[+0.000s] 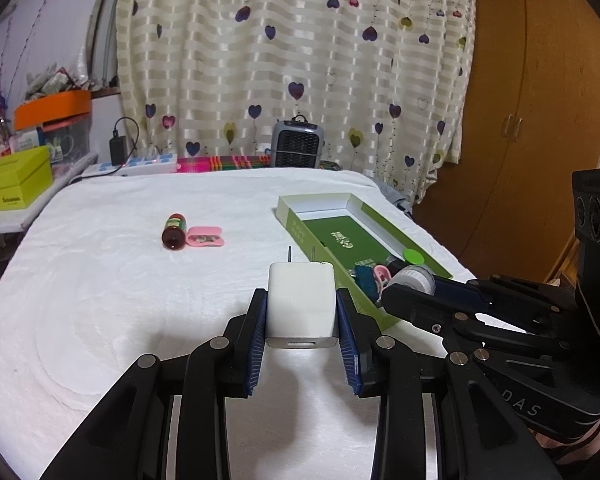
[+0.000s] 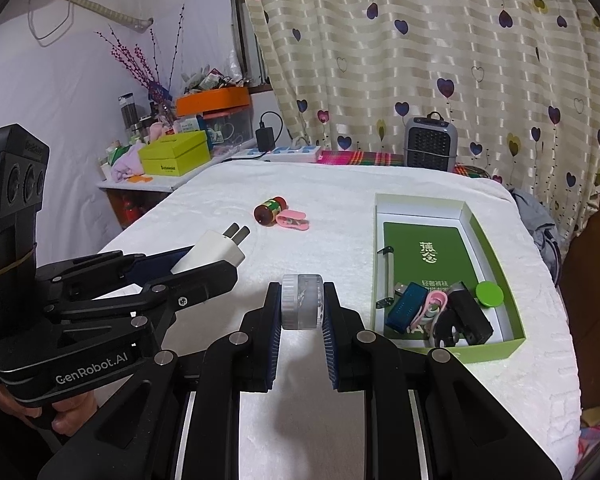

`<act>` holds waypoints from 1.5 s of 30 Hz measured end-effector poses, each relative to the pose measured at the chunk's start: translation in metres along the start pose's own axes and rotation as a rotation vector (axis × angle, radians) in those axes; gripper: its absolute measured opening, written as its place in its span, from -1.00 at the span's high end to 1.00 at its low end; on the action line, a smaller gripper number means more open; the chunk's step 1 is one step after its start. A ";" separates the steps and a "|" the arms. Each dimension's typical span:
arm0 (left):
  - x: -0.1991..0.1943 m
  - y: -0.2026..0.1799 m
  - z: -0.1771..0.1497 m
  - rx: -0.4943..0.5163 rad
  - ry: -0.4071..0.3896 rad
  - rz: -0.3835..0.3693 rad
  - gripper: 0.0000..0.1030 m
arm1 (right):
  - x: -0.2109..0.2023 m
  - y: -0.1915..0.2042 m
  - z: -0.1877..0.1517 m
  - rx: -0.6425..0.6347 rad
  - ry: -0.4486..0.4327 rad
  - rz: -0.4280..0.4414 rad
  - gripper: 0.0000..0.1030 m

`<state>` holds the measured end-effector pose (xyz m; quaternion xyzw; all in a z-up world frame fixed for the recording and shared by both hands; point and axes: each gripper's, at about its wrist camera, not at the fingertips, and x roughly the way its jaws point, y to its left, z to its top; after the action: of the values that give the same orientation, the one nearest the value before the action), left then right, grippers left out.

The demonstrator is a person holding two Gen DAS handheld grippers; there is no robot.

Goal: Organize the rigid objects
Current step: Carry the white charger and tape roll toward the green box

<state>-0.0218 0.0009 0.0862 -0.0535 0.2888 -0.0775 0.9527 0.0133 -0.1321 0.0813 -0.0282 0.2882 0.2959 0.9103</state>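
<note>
Both wrist views face the curtain (image 1: 292, 60) – sharing box (image 2: 496, 236)

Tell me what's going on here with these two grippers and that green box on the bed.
A person is tidying small items into the open green box. The left gripper is shut on a white charger plug, and the right gripper is shut on a small clear round container. Both are held above the white cover. A brown bottle and pink clip lie loose there.
</note>
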 end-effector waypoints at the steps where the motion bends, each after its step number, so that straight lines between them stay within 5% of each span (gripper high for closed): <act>1: -0.001 -0.002 0.000 0.002 0.000 -0.003 0.38 | -0.001 0.000 0.000 0.000 -0.002 -0.001 0.62; 27: -0.023 -0.032 -0.002 0.047 -0.026 -0.050 0.38 | -0.037 -0.002 -0.004 0.011 -0.052 -0.017 0.62; 45: 0.046 -0.050 0.014 0.082 0.035 -0.102 0.38 | -0.008 -0.053 -0.009 0.081 -0.017 -0.064 0.62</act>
<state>0.0182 -0.0560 0.0804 -0.0274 0.2987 -0.1385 0.9438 0.0330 -0.1819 0.0717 0.0018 0.2910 0.2549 0.9221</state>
